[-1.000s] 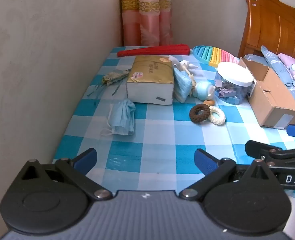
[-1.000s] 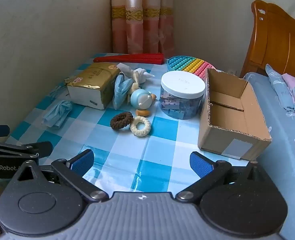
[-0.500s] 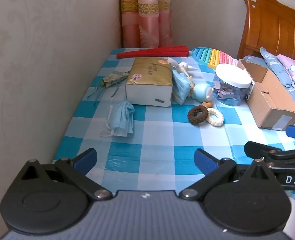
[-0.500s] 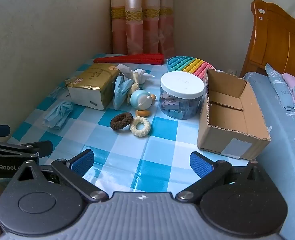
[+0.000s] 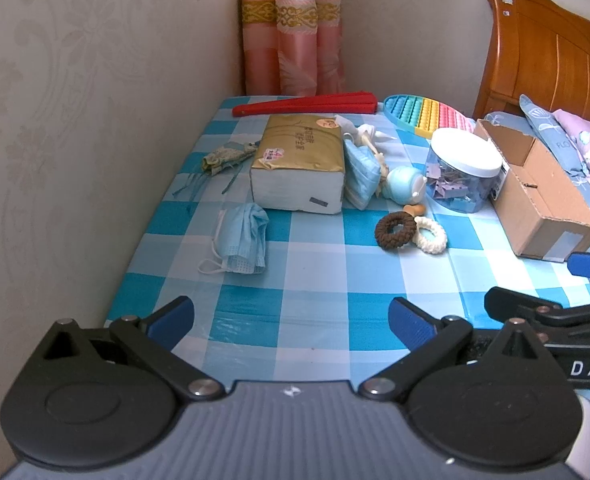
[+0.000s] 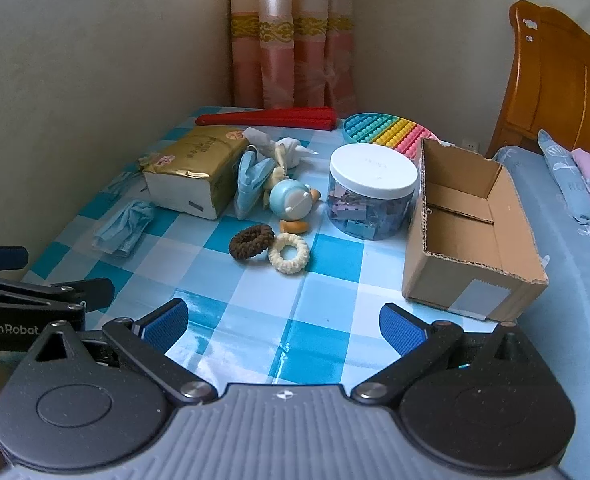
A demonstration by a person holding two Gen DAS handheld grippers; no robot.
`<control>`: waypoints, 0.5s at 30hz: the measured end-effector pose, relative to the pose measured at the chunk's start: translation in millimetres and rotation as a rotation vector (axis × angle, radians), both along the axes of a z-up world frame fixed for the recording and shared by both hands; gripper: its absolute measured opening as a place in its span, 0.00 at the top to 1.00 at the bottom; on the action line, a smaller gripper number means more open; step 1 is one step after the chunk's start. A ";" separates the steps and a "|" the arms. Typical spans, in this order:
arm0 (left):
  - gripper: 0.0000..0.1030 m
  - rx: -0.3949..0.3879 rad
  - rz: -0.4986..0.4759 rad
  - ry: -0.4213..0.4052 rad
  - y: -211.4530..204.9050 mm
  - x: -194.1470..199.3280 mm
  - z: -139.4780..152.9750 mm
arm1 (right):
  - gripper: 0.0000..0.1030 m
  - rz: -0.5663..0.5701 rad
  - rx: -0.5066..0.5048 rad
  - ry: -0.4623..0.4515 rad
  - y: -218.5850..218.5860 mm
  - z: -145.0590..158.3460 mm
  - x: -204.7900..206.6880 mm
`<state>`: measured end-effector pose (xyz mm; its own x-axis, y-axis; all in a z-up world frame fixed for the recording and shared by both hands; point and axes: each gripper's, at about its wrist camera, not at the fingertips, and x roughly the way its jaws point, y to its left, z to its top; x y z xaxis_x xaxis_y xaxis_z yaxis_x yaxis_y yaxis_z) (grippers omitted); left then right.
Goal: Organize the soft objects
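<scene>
Containers: cardboard box (image 6: 471, 224), empty, at my right table edge; lidded clear jar (image 6: 371, 196) of pastel clips beside it. Brown scrunchie (image 6: 251, 241) touches cream scrunchie (image 6: 289, 252) mid-table. Left gripper (image 5: 291, 316) and right gripper (image 6: 283, 322) both gape wide, holding nothing.

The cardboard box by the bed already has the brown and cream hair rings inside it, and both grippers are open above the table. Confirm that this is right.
Not quite. The cardboard box is empty in the right wrist view. The brown hair ring and the cream hair ring lie side by side on the checked tablecloth, in front of the white-lidded jar. The rest holds: the left gripper and right gripper are open.
</scene>
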<state>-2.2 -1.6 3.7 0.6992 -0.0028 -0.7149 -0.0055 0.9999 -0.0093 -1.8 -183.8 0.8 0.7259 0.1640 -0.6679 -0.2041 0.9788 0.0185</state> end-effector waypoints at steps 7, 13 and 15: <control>0.00 0.000 -0.001 -0.002 -0.3 0.0 -0.1 | 0.00 0.002 -0.002 -0.006 -0.4 1.4 0.2; 0.01 0.000 -0.001 0.000 -0.6 1.3 -0.4 | 0.00 0.003 -0.003 -0.010 -0.6 1.1 0.3; 0.00 -0.001 -0.001 0.000 -0.5 1.6 -0.3 | 0.00 0.004 -0.002 -0.008 -0.6 1.0 0.3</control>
<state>-0.5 -2.1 3.4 0.6989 -0.0039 -0.7152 -0.0046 0.9999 -0.0100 -1.6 -184.5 1.8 0.7306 0.1653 -0.6625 -0.2077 0.9781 0.0151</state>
